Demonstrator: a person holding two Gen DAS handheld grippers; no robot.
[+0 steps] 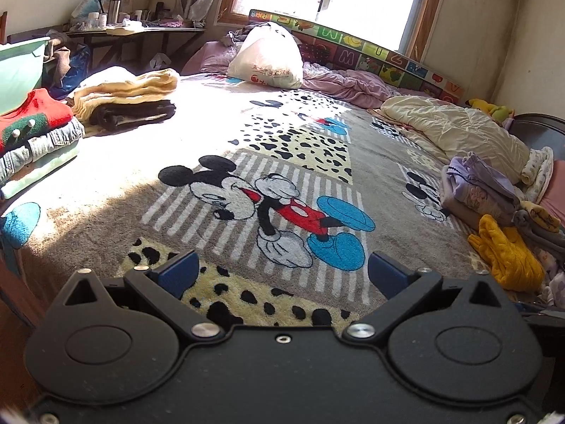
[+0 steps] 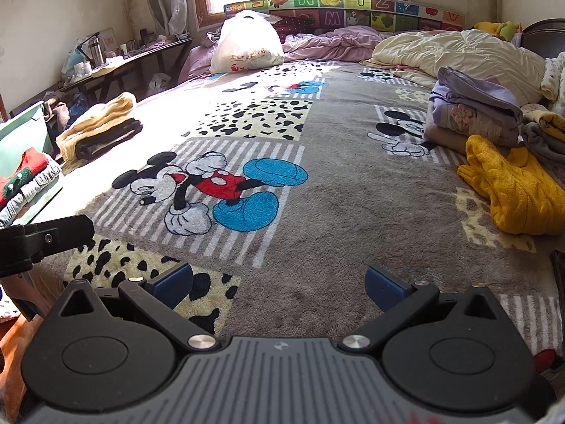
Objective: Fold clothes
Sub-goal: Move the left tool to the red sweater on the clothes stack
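A plush Mickey Mouse blanket covers the bed, half in window sunlight. A crinkled cream quilt lies at the far right, a white plastic bag near the alphabet-print headboard. A chunky-knit yellow sweater lies crumpled at right beside folded lilac clothes. The left gripper and right gripper hover wide apart, holding nothing, their 2 blue-padded fingers ribbed.
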